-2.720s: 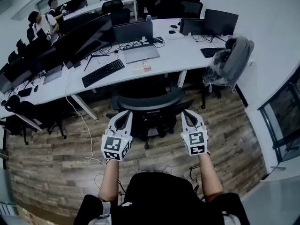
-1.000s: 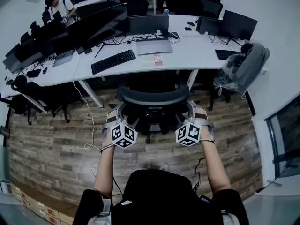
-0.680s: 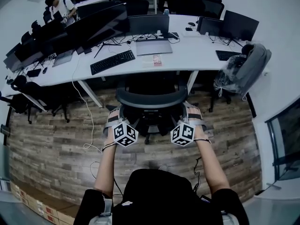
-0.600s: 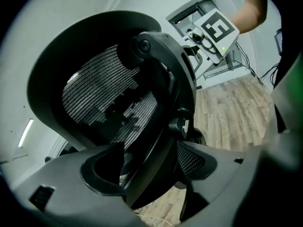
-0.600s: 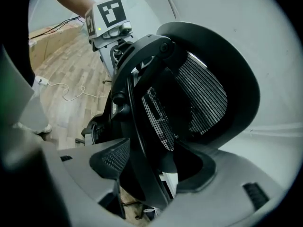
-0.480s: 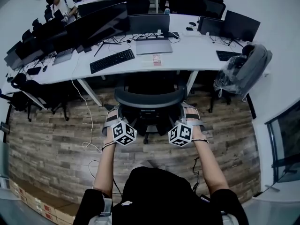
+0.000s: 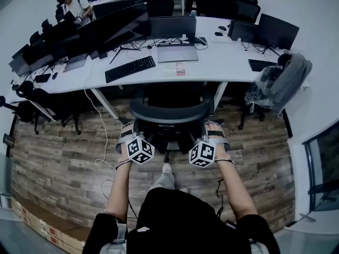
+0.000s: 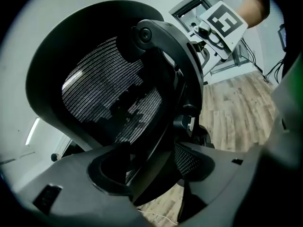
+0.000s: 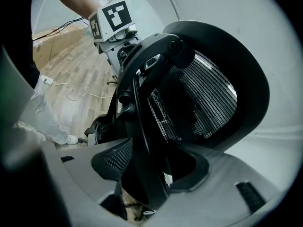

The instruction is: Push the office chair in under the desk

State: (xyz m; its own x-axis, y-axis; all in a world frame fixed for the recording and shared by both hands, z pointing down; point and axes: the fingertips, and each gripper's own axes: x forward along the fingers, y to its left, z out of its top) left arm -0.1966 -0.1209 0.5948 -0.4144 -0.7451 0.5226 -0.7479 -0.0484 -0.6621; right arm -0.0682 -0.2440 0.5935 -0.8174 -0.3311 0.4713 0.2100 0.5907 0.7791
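A black mesh office chair (image 7: 169, 111) stands with its back to me, its seat partly under the white desk (image 7: 212, 62). My left gripper (image 7: 126, 131) is at the backrest's left side and my right gripper (image 7: 214, 130) at its right side. In the left gripper view the backrest (image 8: 104, 93) fills the picture, and its rim runs between the closing jaws of the left gripper (image 8: 151, 169). The right gripper view shows the backrest (image 9: 208, 98) likewise between the closing jaws of the right gripper (image 9: 147, 174). I cannot see any pad pressing.
On the desk lie a keyboard (image 7: 130, 69) and a laptop (image 7: 177, 53), with monitors behind. A chair draped with a grey jacket (image 7: 280, 81) stands to the right, dark chairs (image 7: 32, 115) to the left. A cable (image 7: 103, 157) trails over the wooden floor. People sit far left.
Both grippers have come forward and turned to straddle the backrest's two sides. The chair sits slightly closer to the desk. My foot has stepped forward beneath the grippers.
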